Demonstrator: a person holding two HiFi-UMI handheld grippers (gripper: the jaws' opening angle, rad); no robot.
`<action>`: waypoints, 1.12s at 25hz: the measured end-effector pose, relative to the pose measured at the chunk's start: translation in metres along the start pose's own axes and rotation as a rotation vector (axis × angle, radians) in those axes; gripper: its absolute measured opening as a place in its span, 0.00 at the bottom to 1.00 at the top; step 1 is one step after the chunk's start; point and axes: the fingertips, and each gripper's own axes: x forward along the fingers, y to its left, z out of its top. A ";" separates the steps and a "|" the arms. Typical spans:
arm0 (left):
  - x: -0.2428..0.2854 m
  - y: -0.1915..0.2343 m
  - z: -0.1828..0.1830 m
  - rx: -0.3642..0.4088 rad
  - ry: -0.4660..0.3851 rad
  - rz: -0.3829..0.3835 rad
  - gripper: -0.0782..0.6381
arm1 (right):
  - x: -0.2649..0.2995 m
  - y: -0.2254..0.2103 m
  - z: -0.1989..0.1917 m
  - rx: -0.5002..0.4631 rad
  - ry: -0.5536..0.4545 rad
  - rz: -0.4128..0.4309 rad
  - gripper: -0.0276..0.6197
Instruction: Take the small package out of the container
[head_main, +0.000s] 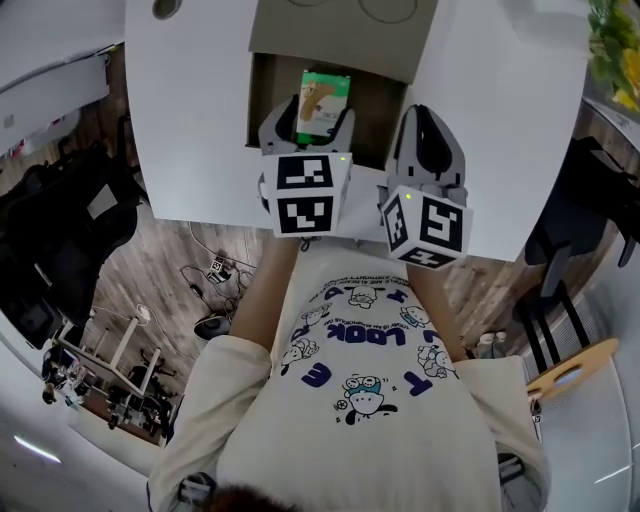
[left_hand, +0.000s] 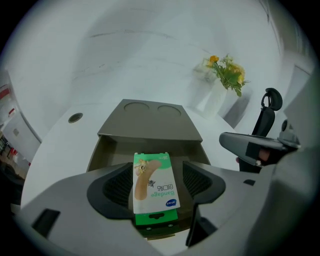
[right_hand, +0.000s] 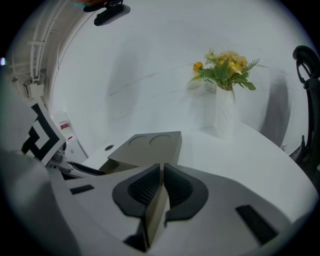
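Fingers (left_hand: 117, 187) of left gripper (left_hand: 157, 170): spread wide, flanking package (left_hand: 152, 182) with gaps either side, gripping nothing. Package dead ahead between them at container (left_hand: 149, 127) mouth, long axis along fingers. Farther off, right gripper (right_hand: 162, 170) clamped on container wall.

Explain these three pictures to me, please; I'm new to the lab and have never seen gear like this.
No robot here: a person holds a two-jaw gripper in each hand. One picture looks down from a camera on the person's head; the other two come from cameras on the grippers. On the white table stand an open brown box and a vase of flowers. The left gripper straddles the small package, a bandage pack; whether it pinches it is unclear. The right gripper is shut on the brown box's wall.
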 end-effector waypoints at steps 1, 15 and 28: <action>0.002 0.000 -0.002 -0.006 0.018 -0.004 0.53 | 0.001 -0.001 -0.001 0.001 0.005 0.003 0.10; 0.023 0.006 -0.017 -0.008 0.162 0.016 0.56 | 0.012 -0.011 -0.011 0.034 0.037 -0.010 0.10; 0.033 0.006 -0.029 -0.013 0.252 0.021 0.56 | 0.015 -0.014 -0.019 0.059 0.067 -0.015 0.10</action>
